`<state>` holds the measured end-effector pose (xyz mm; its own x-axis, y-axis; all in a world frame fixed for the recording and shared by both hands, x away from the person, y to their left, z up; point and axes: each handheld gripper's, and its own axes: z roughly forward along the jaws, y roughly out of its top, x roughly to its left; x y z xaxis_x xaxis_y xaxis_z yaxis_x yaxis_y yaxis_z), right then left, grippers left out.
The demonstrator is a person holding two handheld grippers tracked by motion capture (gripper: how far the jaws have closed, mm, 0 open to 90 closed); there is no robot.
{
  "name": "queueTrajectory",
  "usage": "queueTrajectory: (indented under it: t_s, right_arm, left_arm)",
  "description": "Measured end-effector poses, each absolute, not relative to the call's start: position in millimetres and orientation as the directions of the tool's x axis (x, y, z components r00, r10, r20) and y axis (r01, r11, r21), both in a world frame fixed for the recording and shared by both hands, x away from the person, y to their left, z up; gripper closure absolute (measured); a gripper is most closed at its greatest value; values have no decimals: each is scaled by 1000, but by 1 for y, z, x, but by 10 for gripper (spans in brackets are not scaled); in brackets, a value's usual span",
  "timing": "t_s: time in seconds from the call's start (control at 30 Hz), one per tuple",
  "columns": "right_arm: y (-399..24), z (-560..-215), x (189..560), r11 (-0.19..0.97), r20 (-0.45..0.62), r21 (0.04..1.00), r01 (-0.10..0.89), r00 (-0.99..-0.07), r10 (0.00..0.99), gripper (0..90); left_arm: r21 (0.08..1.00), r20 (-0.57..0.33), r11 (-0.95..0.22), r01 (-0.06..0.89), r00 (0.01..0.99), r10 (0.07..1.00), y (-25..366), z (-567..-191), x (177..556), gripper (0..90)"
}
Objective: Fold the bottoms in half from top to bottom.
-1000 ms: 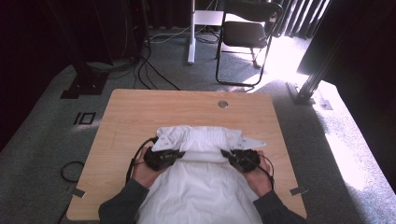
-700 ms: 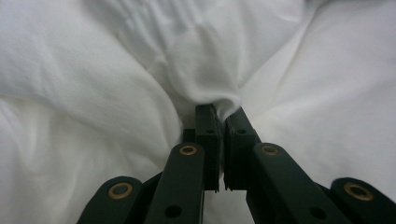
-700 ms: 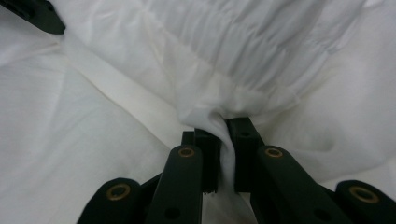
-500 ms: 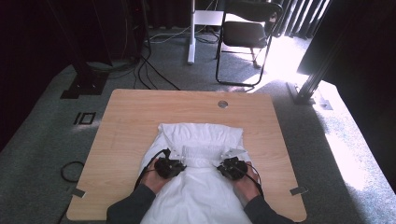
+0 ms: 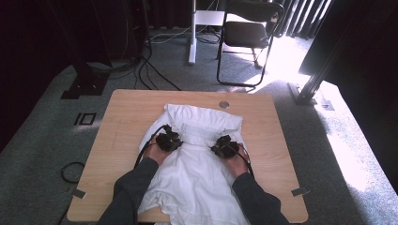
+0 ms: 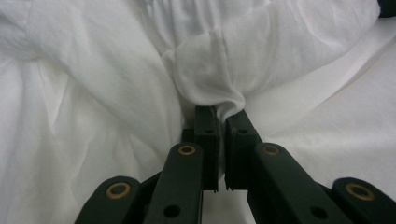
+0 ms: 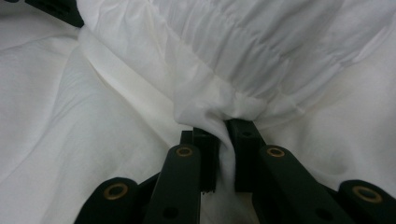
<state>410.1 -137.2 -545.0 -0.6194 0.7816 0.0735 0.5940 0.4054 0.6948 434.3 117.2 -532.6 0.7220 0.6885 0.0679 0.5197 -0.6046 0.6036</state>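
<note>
One white garment (image 5: 197,164) is lying across the middle of the table (image 5: 126,112), draping over its near edge. Two grippers, left gripper (image 5: 168,140) and right gripper (image 5: 225,147), are each pinching a fold of it, hands lying low on the cloth. Since earlier, both have been drawing the folded top toward the near edge.

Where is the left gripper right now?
In the high view the left gripper sits on the left side of the white garment, near its gathered band, across from the right gripper, jaws shut on a fold of the cloth.
</note>
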Motion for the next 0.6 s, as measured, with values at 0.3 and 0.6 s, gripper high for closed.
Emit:
queueTrajectory:
  t_s: [0.3, 0.6]
  right_arm:
    - [-142, -541, 448, 390, 66, 682, 619, -583, 810, 829]
    - [-153, -511, 426, 371, 49, 759, 535, -615, 787, 842]
  left_arm:
    - [617, 65, -594, 516, 719, 692, 113, -533, 433, 869]
    - [720, 61, -528, 450, 717, 695, 124, -499, 415, 880]
